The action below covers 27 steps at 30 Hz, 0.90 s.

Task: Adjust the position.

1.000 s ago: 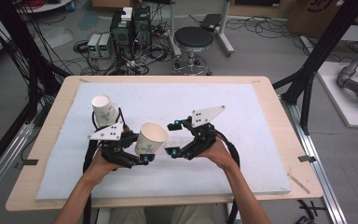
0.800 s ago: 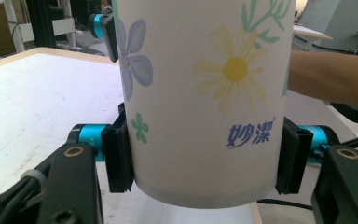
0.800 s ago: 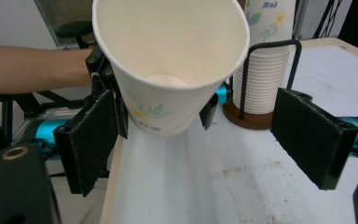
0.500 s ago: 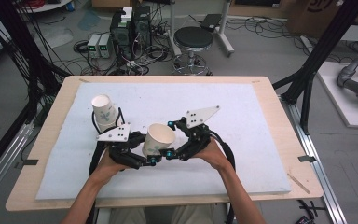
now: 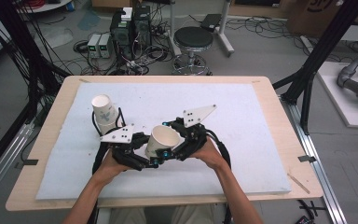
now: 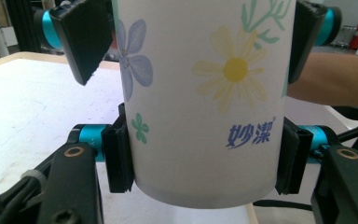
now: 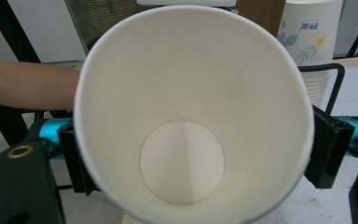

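Left tongs (image 6: 205, 163) and closing right tongs (image 7: 200, 154) both pinch the flowered 妙潔 paper cup (image 6: 200, 107).

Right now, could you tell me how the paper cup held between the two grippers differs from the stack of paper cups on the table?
The held paper cup is a single cup; the stack of paper cups is several nested together. The held paper cup is lifted and tilted, its open mouth showing, while the stack stands mouth down on the white mat. The left gripper clamps the held cup; nothing grips the stack. Both are white with a flower print.
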{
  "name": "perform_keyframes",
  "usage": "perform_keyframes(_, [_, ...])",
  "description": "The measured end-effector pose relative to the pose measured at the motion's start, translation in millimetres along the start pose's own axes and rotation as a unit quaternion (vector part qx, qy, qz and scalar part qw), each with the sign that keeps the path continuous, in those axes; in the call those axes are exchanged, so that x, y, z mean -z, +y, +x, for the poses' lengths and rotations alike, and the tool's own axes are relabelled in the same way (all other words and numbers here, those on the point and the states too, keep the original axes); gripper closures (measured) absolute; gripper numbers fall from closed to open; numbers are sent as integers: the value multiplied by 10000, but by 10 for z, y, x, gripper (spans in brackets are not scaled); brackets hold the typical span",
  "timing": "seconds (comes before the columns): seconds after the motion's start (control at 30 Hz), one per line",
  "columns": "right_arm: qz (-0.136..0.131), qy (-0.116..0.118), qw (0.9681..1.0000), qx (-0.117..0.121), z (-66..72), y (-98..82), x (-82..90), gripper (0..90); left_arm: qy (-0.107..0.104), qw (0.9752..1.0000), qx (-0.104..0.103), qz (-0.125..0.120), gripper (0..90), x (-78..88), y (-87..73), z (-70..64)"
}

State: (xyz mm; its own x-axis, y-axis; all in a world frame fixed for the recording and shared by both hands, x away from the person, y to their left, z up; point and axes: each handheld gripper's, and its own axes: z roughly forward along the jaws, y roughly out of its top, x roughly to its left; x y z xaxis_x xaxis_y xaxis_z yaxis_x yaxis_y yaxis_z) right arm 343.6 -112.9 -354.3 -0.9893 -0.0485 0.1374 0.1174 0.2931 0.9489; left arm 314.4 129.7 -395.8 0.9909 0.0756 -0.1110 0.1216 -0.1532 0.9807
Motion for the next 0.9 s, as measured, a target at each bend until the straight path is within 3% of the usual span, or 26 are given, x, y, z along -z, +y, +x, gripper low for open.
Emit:
perform_keyframes(0.2, [-146, 201, 9996, 109, -6, 4, -11, 301, -14, 10000, 17, -37, 370, 14, 1, 6])
perform_keyframes(0.6, [-130, 217, 9996, 134, 1, 6, -8, 332, -56, 10000, 40, -27, 363, 19, 2, 3])
perform_keyframes(0.63, [-134, 223, 9996, 127, 3, 7, -8, 329, -93, 9999, 83, -26, 348, 18, 3, 5])
perform_keyframes(0.67, [-152, 227, 9995, 124, 5, 8, -8, 329, -3, 9999, 152, -7, 285, 8, 3, 2])
perform_keyframes(0.7, [-161, 211, 9996, 138, 3, 9, -5, 329, 121, 9997, 212, 51, 170, -1, 2, 1])
perform_keyframes(0.77, [-190, 189, 9996, 122, 0, 10, 6, 329, 190, 9992, 323, 171, 32, -5, -17, 23])
perform_keyframes(0.9, [-174, 156, 9996, 128, 2, 12, 20, 328, 229, 9992, 284, 178, 17, 19, -15, 15])
